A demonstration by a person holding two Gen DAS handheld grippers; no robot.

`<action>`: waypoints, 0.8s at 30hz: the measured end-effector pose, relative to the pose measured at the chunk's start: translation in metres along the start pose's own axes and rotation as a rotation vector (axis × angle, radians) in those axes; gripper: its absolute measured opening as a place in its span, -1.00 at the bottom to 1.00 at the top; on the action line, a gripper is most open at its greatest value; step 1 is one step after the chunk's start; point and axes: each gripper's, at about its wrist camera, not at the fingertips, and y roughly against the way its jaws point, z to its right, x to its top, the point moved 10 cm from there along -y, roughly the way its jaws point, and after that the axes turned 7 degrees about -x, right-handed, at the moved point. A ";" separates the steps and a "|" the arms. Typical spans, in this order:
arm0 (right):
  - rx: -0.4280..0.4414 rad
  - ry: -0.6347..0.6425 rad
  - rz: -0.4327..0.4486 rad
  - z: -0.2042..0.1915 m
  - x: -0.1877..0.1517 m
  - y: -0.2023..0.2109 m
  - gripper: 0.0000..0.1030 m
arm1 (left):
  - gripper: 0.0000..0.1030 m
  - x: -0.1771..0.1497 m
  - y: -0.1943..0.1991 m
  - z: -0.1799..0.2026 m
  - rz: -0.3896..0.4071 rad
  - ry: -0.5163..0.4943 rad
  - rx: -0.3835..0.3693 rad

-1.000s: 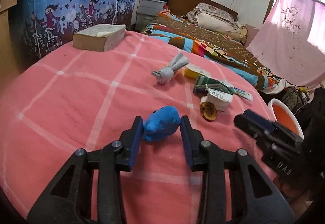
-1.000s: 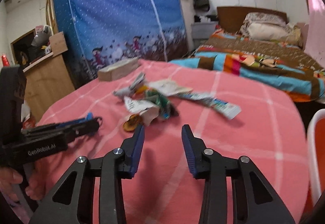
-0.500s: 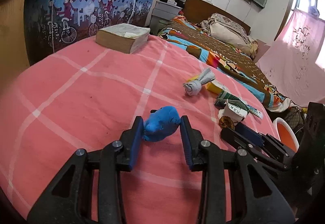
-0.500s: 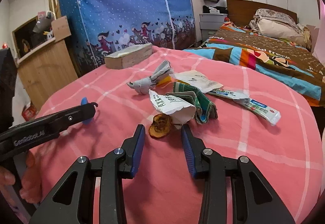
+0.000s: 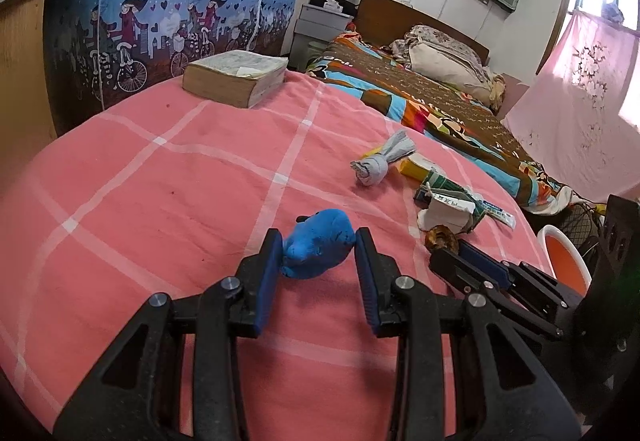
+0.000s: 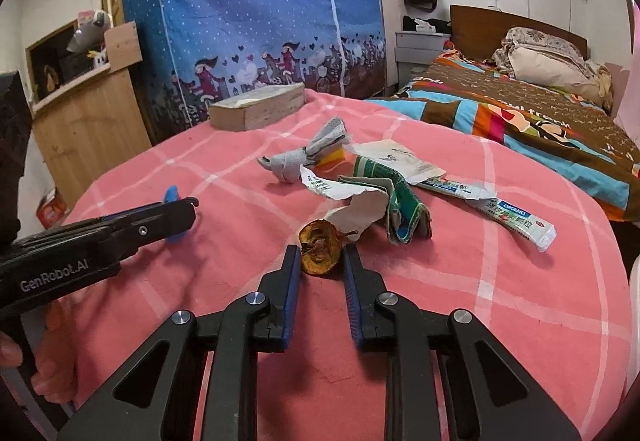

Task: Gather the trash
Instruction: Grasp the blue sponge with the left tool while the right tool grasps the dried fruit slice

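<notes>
My left gripper is shut on a crumpled blue wad, low over the pink checked cloth. In the right wrist view that gripper comes in from the left with the blue wad showing at its tip. My right gripper is closing on a dried brown fruit piece, and both pads meet its sides. Just beyond lie torn white paper, a green wrapper, a twisted grey paper and a long sachet.
A thick old book lies at the cloth's far edge. An orange bin with a white rim stands off the right edge. Behind are a blue patterned wardrobe and a bed. A hand holds the left gripper.
My right gripper has moved forward to the dried fruit and its jaws have narrowed around it. The left gripper has kept its hold on the blue wad and barely moved.
</notes>
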 end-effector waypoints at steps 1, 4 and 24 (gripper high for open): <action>0.010 -0.005 0.006 0.001 0.000 0.002 -0.63 | -0.22 0.000 0.001 0.001 0.005 -0.003 -0.001; 0.036 -0.020 0.030 0.001 -0.001 0.010 -0.63 | -0.22 0.001 0.007 0.006 0.030 -0.024 -0.007; -0.081 -0.135 0.581 0.061 0.055 0.140 -0.63 | -0.22 0.039 0.072 0.119 0.402 -0.306 -0.121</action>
